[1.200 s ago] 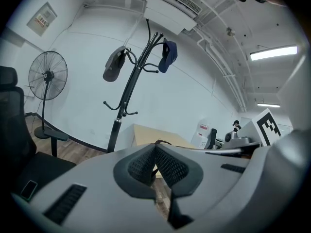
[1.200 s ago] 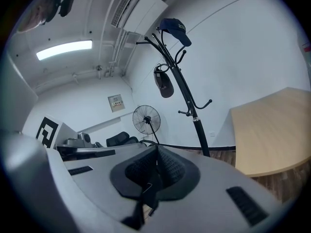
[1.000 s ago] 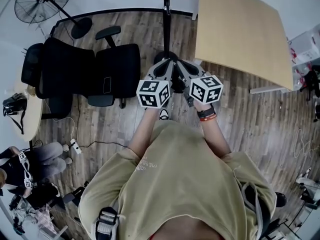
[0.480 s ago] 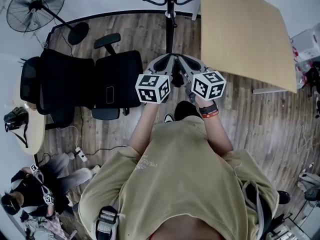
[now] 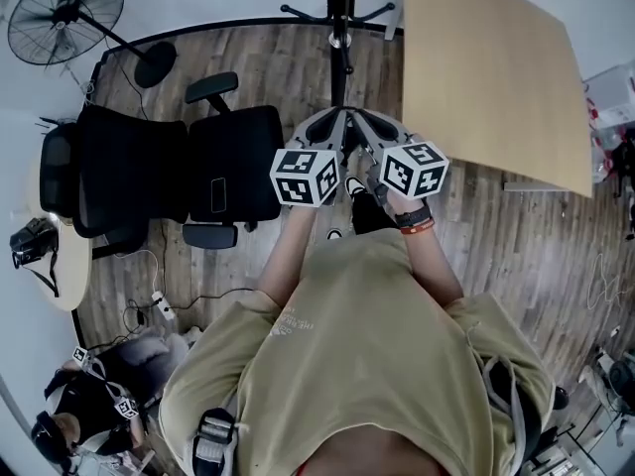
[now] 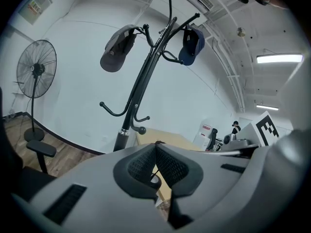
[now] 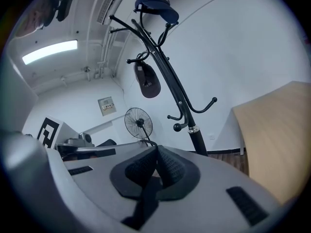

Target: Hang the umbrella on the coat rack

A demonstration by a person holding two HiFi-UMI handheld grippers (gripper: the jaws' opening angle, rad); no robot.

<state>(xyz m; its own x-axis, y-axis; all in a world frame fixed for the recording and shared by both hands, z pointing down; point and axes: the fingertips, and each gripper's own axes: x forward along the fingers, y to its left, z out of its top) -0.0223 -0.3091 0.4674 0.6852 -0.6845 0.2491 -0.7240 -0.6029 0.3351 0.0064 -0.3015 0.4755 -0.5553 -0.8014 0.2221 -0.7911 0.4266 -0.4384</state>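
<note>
Both tools were clamped shut at chest height before us. The left tool (image 5: 327,127) (image 6: 156,144) had its pads pressed together on a thin dark cord, and the right tool (image 5: 365,125) (image 7: 156,148) pinched a dark strip of the umbrella (image 7: 146,198), which hung between and under the tools, mostly hidden. To the far right stood the wooden counter (image 5: 486,58), and to the left two black office chairs (image 5: 169,152). Straight ahead and near rose the coat rack (image 5: 339,8) (image 6: 141,81) (image 7: 175,86), with a standing fan (image 5: 64,13) at far left. On its upper hooks hung a grey cap (image 6: 116,47) and a blue cap (image 6: 192,42).
</note>
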